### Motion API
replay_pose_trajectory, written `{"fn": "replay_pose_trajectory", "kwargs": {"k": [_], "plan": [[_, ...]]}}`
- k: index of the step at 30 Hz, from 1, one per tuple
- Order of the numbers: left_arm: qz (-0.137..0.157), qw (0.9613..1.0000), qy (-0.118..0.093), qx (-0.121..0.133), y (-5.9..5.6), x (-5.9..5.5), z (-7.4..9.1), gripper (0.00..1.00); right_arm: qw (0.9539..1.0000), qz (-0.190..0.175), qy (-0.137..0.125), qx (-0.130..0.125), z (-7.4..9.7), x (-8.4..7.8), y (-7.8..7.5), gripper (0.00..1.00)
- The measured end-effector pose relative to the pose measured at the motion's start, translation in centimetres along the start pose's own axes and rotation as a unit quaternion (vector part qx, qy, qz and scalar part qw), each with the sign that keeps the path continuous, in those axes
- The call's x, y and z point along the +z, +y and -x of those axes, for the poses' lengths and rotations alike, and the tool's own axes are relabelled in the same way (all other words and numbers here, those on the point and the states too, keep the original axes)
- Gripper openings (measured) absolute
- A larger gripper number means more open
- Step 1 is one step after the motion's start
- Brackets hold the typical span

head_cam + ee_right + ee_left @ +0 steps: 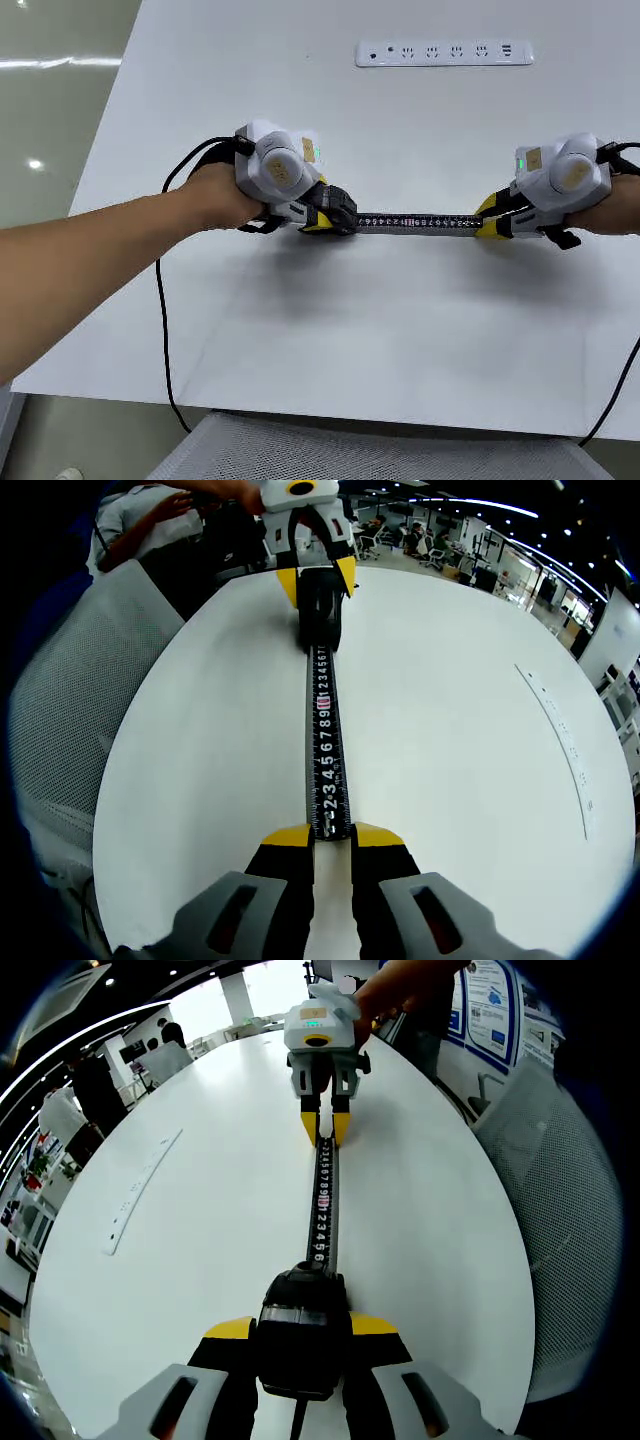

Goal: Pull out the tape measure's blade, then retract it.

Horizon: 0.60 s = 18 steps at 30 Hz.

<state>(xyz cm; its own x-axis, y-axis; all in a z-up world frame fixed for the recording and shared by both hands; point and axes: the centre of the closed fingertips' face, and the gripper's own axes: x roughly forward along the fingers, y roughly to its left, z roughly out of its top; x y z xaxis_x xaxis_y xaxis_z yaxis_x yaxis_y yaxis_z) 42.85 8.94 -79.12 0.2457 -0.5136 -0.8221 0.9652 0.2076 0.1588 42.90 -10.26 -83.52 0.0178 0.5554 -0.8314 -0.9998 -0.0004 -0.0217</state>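
Stretching between the two grippers, the blade (420, 222) runs low over the white table (400, 340), numbers up, partly drawn from the black case (338, 210); whether it touches the surface, cannot tell. Left gripper (302, 1327) has its jaws clamped on the sides of the case. Right gripper (332, 837) has its jaws pressed together on the blade's free end. Judged handling: case compact, rigid, some heft, good for a firm side grip. Blade thin, springy, cupped metal, likely slick under flat pads and spring-loaded, so it may whip back if the pinch slips; best held at the very tip and fed home slowly. Pose: grippers face each other along one straight line, level, close to the table; the left forearm (90, 270) reaches in from the left.
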Motion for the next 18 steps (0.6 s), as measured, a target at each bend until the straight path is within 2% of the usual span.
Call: {"fn": "replay_pose_trajectory", "kwargs": {"k": [18], "plan": [[0.001,1.0000,0.001,0.000,0.0,0.0,-0.1,0.29,0.9999,-0.005,0.013,-0.006,1.5,-2.4,-0.3,0.09]]}}
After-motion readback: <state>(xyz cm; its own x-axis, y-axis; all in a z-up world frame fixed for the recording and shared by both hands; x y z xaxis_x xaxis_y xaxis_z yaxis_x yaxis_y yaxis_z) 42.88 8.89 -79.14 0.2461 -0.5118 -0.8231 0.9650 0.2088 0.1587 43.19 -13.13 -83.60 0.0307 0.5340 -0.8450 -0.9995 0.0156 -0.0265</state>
